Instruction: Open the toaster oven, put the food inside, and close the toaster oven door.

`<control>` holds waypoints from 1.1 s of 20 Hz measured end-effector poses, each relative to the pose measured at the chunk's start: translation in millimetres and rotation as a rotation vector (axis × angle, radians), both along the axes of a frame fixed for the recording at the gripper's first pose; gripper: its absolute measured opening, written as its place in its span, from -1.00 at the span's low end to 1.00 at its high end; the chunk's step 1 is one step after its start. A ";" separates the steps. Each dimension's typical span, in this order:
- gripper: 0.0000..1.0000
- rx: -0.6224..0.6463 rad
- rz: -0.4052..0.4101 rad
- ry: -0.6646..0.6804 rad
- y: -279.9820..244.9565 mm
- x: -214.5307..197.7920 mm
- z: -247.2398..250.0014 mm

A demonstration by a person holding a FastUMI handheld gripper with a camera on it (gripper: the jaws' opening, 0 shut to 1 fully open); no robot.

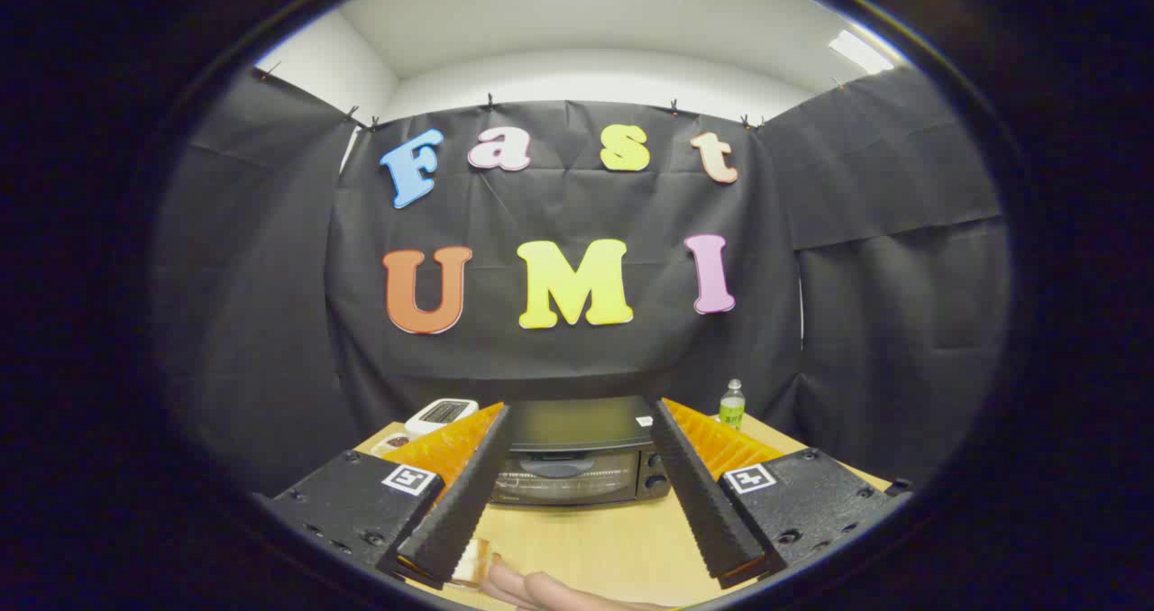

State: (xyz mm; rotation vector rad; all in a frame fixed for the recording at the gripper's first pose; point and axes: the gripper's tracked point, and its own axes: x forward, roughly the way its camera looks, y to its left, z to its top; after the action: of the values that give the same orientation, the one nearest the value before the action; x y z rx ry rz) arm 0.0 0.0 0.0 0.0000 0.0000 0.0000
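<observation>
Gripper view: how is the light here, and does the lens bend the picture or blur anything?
Gripper view: even ceiling light, no hard shadows; the fisheye curves the pale wooden table; the black toaster oven with its glass door shut is sharp beyond the open gripper, with slight glare on the glass; the small green bottle is clear; a hand below the fingers looks soft.

Camera on tongs, facing toaster oven, near tabletop

The gripper is held wide open, and bare table is seen between its fingers up to the closed toaster oven at lower centre. That lane is partly blocked near the bottom by a hand. The oven's flanks are crowded by a white device at left and a bottle at right.
</observation>
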 end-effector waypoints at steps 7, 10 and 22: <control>1.00 0.032 0.013 0.022 -4.1 -0.3 -5.4; 1.00 0.032 0.003 0.019 -7.7 0.1 -5.3; 1.00 -0.053 0.004 0.006 11.7 34.4 -22.8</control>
State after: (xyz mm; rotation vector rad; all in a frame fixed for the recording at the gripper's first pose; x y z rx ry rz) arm 34.4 11.7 -22.8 -0.0531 0.0058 0.0041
